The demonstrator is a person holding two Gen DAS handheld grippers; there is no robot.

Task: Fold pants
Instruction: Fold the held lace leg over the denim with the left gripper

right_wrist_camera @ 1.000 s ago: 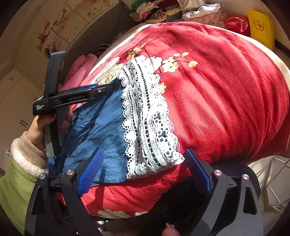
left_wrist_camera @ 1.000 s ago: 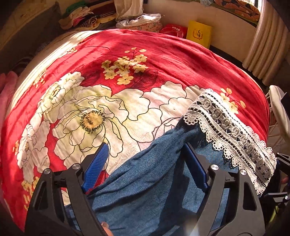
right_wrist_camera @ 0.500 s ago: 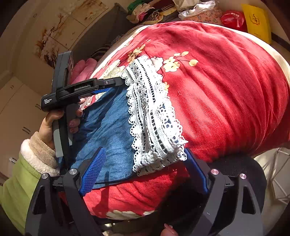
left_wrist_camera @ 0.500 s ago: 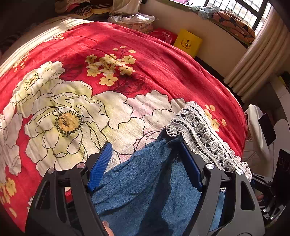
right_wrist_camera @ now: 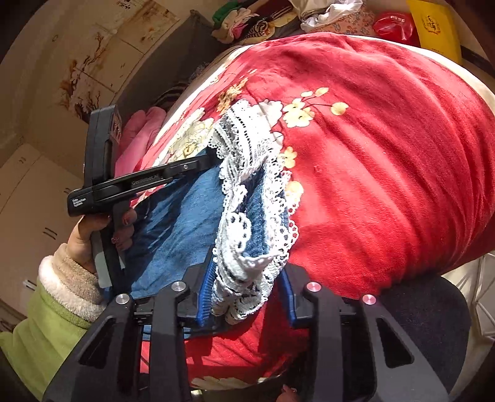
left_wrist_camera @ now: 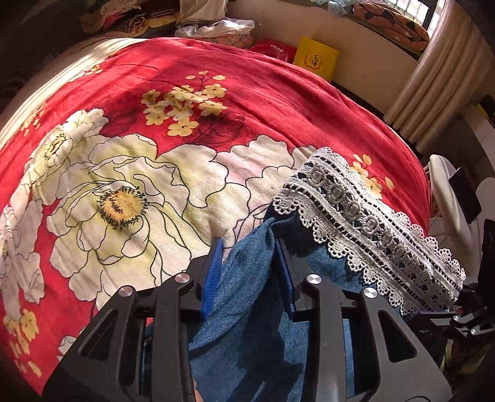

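The pants are blue denim (left_wrist_camera: 253,312) with a white lace hem (left_wrist_camera: 365,222), lying at the near edge of a red flowered bed. My left gripper (left_wrist_camera: 249,247) is shut on a fold of the denim just behind the left end of the lace. My right gripper (right_wrist_camera: 244,272) is shut on the bunched lace hem (right_wrist_camera: 244,244) at its right end. The right wrist view shows the denim (right_wrist_camera: 182,222) stretched between both grippers, with the left gripper (right_wrist_camera: 210,159) gripping the far corner.
The red blanket with large white flowers (left_wrist_camera: 130,173) covers the bed. A yellow bag (left_wrist_camera: 315,58) and red bag (left_wrist_camera: 272,49) stand beyond its far edge, with piled clothes (left_wrist_camera: 213,27). A white chair (left_wrist_camera: 448,198) stands at the right. A pink cloth (right_wrist_camera: 139,136) lies at the bed's left.
Both grippers were open around the hem corners and have closed on the cloth. The lace at the right end has bunched up between the right fingers.
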